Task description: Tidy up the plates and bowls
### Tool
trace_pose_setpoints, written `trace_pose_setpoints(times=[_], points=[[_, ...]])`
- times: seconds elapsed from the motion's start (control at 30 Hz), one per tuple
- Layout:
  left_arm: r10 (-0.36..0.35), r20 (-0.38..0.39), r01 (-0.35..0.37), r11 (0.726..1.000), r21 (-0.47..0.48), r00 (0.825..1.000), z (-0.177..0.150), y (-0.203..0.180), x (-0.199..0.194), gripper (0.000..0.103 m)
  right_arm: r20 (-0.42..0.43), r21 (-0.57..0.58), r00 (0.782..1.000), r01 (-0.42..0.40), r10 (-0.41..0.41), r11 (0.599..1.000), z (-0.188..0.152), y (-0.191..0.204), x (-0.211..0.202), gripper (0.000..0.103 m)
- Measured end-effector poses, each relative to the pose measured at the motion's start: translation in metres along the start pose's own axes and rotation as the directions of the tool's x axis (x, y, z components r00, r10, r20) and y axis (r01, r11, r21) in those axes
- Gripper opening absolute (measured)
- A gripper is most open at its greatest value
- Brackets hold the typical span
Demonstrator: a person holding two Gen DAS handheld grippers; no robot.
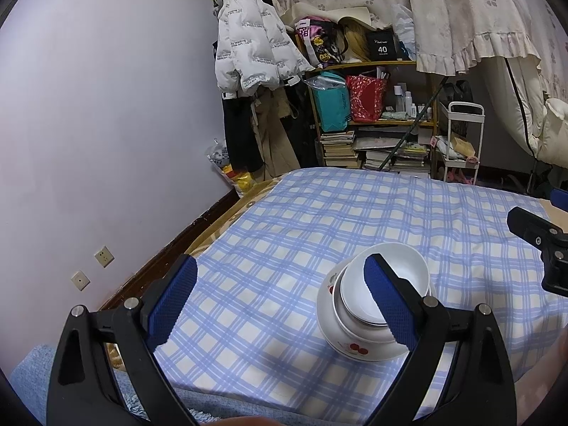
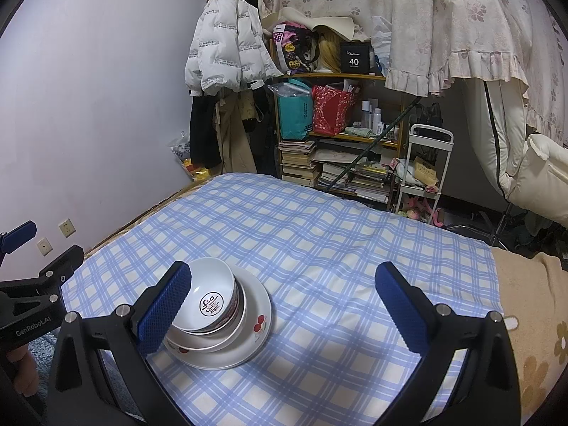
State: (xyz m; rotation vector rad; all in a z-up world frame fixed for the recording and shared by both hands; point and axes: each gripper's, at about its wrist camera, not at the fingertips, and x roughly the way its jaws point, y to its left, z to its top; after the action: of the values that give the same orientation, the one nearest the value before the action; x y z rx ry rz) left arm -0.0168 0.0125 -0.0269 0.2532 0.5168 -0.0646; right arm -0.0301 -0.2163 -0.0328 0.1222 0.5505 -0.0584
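One stack of dishes stands on the blue checked cloth (image 2: 319, 234): white bowls (image 2: 213, 294) nested on a cherry-patterned plate (image 2: 255, 330). The top bowl has a round red-and-black mark inside. In the left wrist view the bowls (image 1: 387, 280) and plate (image 1: 355, 348) sit behind my right-hand finger. My left gripper (image 1: 284, 305) is open and holds nothing; the stack lies to its right. My right gripper (image 2: 284, 309) is open and holds nothing as well, with the stack just behind its left finger. Each gripper shows at the edge of the other's view.
A cluttered shelf (image 2: 337, 135) with books, bags and bottles stands beyond the far edge of the cloth. A white jacket (image 2: 227, 46) hangs to its left, a white cart (image 2: 422, 170) to its right. The lilac wall (image 1: 106, 106) runs along the left side.
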Motion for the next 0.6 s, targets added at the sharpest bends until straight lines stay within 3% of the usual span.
trace_pose_setpoints(times=[0.6], points=[[0.007, 0.004, -0.007, 1.0, 0.002, 1.0, -0.0001, 0.0005, 0.0005, 0.094, -0.002, -0.004, 1.0, -0.001, 0.001, 1.0, 0.0004, -0.0015, 0.0002, 0.103]])
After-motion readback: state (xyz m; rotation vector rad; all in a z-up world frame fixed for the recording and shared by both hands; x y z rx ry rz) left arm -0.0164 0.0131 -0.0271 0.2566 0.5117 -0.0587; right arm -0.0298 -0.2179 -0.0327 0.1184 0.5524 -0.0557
